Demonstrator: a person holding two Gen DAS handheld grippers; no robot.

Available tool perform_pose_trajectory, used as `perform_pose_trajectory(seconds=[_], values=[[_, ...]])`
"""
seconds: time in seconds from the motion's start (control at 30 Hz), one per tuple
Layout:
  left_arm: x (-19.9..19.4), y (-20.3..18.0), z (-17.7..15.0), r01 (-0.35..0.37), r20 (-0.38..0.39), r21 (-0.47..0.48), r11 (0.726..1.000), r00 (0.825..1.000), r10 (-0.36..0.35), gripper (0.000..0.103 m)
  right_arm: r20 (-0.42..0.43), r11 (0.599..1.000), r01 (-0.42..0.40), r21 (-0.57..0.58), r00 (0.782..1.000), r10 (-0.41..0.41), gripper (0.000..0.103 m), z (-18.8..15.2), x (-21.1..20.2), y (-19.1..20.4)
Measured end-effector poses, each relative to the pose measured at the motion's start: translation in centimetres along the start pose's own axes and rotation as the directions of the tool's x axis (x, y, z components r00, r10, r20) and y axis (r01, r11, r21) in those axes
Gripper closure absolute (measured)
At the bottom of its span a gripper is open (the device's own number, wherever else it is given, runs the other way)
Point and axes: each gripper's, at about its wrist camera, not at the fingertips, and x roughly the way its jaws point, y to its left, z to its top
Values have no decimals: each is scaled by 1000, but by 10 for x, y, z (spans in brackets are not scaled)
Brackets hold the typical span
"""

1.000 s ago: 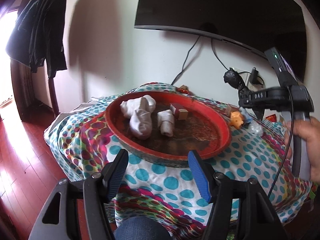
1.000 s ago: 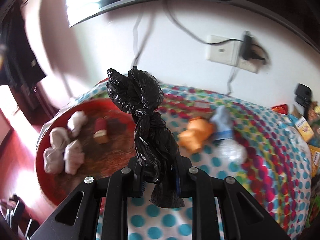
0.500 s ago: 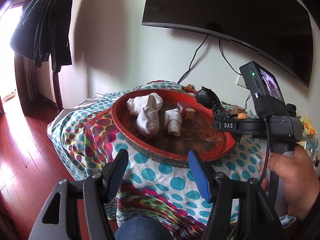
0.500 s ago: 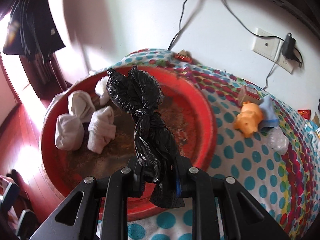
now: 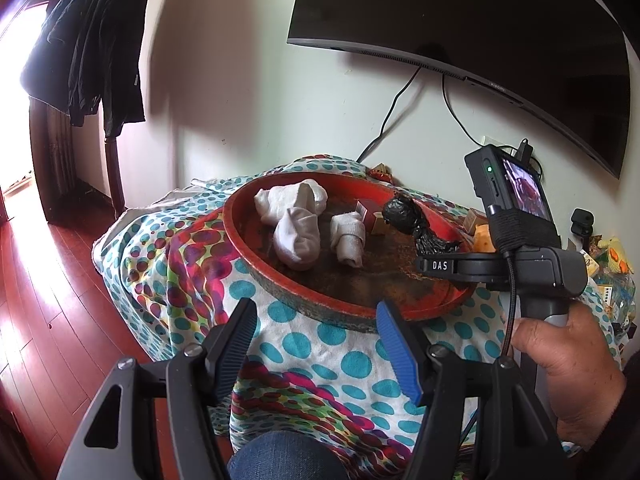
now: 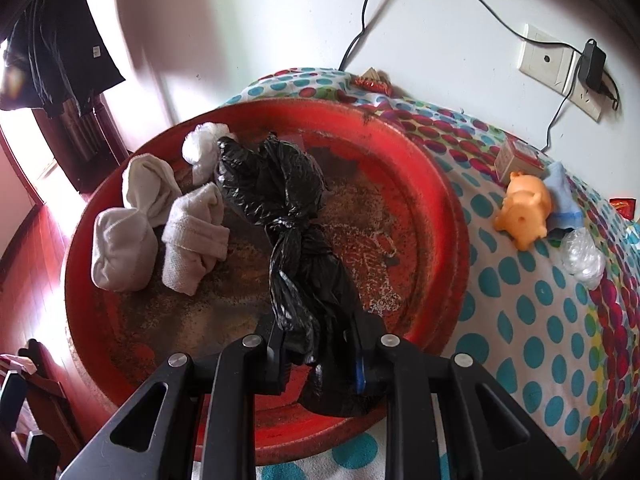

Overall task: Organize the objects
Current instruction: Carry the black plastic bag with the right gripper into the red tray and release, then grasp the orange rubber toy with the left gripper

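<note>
Three rolled socks [image 6: 120,248], one black bag [image 6: 288,216]

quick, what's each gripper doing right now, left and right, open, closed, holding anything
Left gripper: open, nothing between its fingers, short of the red tray.
Right gripper: closed on the knotted black plastic bag, over the tray.

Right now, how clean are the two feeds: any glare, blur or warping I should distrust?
Left wrist view: doorway blown out, TV edge bowed by the fisheye, tray sharp. Right wrist view: upper-left wall smeared, window glare at left, black bag sharp, corners vignetted.
</note>
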Motion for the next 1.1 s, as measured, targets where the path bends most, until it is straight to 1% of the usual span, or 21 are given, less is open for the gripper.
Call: perform_pose_trajectory(seconds=[0.07, 0.17, 0.2, 0.23, 0.27, 0.3, 0.33, 0.4, 0.47, 0.53, 0.57, 0.6, 0.67, 0.73, 0.8, 0.83, 0.9, 1.0, 1.07, 1.1], values=[[0, 0, 0, 0, -1, -1, 1000, 1000, 0, 39, -4, 1000, -1, 0, 1000, 1, 80, -1, 2, 0], [1, 0, -1, 1, -4, 0, 1000, 1000, -1, 39, 0, 1000, -1, -8, 1000, 1, 73, -2, 2, 1], [1, 0, -1, 1, -4, -1, 1000, 1000, -1, 39, 1, 1000, 0, -12, 1000, 0, 66, -2, 2, 2], [1, 0, 0, 2, -3, -1, 1000, 1000, -2, 39, 5, 1000, -2, -16, 1000, 2, 54, -2, 2, 2], [1, 0, 0, 2, 0, -1, 1000, 1000, -2, 39, 15, 1000, -6, -20, 1000, 7, 48, -1, -1, 3], [0, 0, 0, 4, 3, -2, 1000, 1000, -4, 39, 36, 999, -13, -30, 999, 14, 39, 0, -5, 4], [0, 0, 0, 5, 7, -3, 1000, 1000, -5, 39, 66, 999, -4, -43, 998, 7, 37, 1, -13, 5], [-2, 1, 1, 8, 19, -7, 1000, 1000, -8, 39, 124, 998, 9, -59, 992, -1, 37, 6, -29, 3], [-3, 2, 1, 13, 24, -9, 1000, 1000, -13, 39, 176, 999, 17, -48, 984, -9, 32, 12, -46, -7], [-4, 0, 1, 19, 28, -2, 1000, 999, -19, 39, 237, 998, 57, -4, 970, -54, 14, 17, -65, -31], [-4, -2, 1, 27, 28, 3, 1000, 999, -27, 39, 262, 997, 78, 24, 962, -81, 10, 17, -73, -46], [-4, -5, 0, 38, 28, 13, 999, 999, -38, 39, 285, 992, 106, 65, 951, -120, 6, 16, -80, -70], [-5, -11, -1, 61, 30, 38, 997, 998, -62, 39, 282, 975, 167, 148, 938, -204, 5, 13, -85, -112], [-6, -21, -4, 88, 26, 78, 993, 996, -90, 39, 239, 939, 233, 253, 925, -294, 5, 3, -84, -165], [-2, -32, -8, 114, 2, 112, 987, 993, -115, 39, 172, 892, 276, 359, 919, -354, 5, -12, -79, -220], [-1, -36, -10, 116, -3, 123, 986, 993, -117, 39, 150, 872, 295, 390, 915, -376, 5, -19, -79, -238], [4, -48, -15, 122, -31, 166, 979, 993, -118, 39, 98, 825, 353, 442, 895, -436, 5, -36, -77, -277], [10, -67, -19, 141, -62, 236, 961, 990, -131, 39, 53, 791, 394, 468, 881, -470, 5, -52, -72, -313], [12, -81, -19, 159, -74, 277, 948, 987, -144, 39, 44, 779, 394, 487, 880, -472, 5, -57, -71, -326], [13, -93, -17, 175, -80, 307, 936, 984, -158, 39, 44, 777, 387, 497, 883, -467, 5, -59, -70, -330]])
